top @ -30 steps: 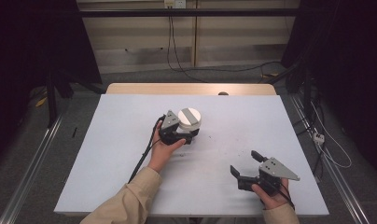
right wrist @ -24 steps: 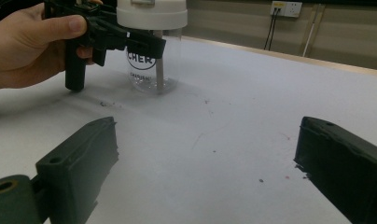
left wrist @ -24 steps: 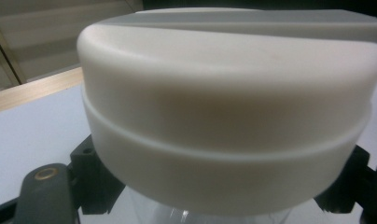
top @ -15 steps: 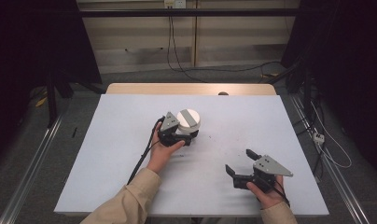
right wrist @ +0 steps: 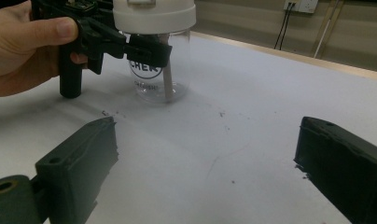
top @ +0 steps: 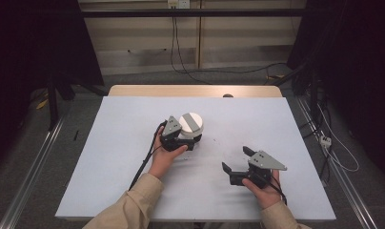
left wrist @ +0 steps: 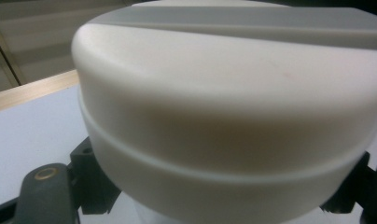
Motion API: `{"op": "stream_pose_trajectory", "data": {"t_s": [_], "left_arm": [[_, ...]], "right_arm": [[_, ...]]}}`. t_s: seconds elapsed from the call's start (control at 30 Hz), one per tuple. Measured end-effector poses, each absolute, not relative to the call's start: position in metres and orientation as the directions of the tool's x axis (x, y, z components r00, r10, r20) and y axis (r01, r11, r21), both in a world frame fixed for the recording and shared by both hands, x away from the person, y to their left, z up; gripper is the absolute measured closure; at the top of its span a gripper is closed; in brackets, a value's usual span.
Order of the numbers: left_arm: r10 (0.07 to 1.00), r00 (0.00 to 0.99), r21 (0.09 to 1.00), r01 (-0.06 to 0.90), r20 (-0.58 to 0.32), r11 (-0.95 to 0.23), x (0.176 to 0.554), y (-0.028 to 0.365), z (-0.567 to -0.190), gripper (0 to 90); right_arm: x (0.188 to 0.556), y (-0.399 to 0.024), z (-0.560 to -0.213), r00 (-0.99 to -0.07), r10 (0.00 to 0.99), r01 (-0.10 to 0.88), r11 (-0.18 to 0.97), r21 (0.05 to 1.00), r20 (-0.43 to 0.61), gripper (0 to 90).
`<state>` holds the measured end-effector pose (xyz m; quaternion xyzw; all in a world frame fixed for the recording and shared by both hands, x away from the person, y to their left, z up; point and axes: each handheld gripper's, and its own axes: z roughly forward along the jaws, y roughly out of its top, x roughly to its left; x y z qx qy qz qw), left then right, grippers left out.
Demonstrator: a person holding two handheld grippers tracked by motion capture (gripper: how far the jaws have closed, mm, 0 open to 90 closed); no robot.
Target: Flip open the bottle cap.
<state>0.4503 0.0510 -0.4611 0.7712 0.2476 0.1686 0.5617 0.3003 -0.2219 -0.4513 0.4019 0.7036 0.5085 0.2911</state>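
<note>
A clear jar (right wrist: 161, 70) with a white lid (top: 191, 121) stands upright on the white table (top: 119, 162), a little left of the middle. My left gripper (top: 193, 140) is shut on the jar just below the lid, with a black jaw on each side. In the left gripper view the lid (left wrist: 228, 107) looms very close. My right gripper (top: 235, 158) is open with nothing between its jaws, low over the table to the right of the jar and nearer the person. It points toward the jar, with bare table between them.
Small dark marks (right wrist: 224, 116) speckle the table between the right gripper and the jar. A wooden strip (top: 195, 90) runs along the table's far edge. The left gripper's cable (top: 143, 164) trails back beside the forearm. Metal rails (top: 33, 167) flank the table.
The right gripper has slid left across the table, closer to the jar, jaws still open. The left hand and the jar have stayed put.
</note>
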Motion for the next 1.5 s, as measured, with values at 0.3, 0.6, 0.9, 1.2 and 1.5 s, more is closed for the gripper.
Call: {"op": "stream_pose_trajectory", "data": {"t_s": [0.3, 0.6, 0.9, 1.2, 1.5], "left_arm": [[0.571, 0.821, 0.949, 0.192, -0.016, -0.250, 0.450, 0.051, -0.461, 18.4], [0.572, 0.820, 0.948, 0.196, -0.019, -0.249, 0.451, 0.050, -0.461, 18.4], [0.576, 0.817, 0.947, 0.194, -0.011, -0.257, 0.451, 0.050, -0.461, 18.4], [0.571, 0.820, 0.946, 0.201, -0.021, -0.253, 0.451, 0.050, -0.462, 18.5], [0.571, 0.821, 0.945, 0.203, -0.022, -0.255, 0.451, 0.049, -0.462, 18.4]], "right_arm": [[0.319, -0.199, -0.443, -0.516, 0.856, 0.270, 0.158, 0.950, 0.005, 7.9], [0.331, -0.186, -0.438, -0.520, 0.854, 0.281, 0.146, 0.949, 0.022, 7.7], [0.332, -0.178, -0.436, -0.537, 0.843, 0.285, 0.159, 0.945, 0.020, 6.5], [0.338, -0.172, -0.430, -0.536, 0.843, 0.288, 0.140, 0.947, 0.038, 10.1], [0.345, -0.167, -0.430, -0.544, 0.838, 0.309, 0.144, 0.940, 0.050, 15.8]]}}
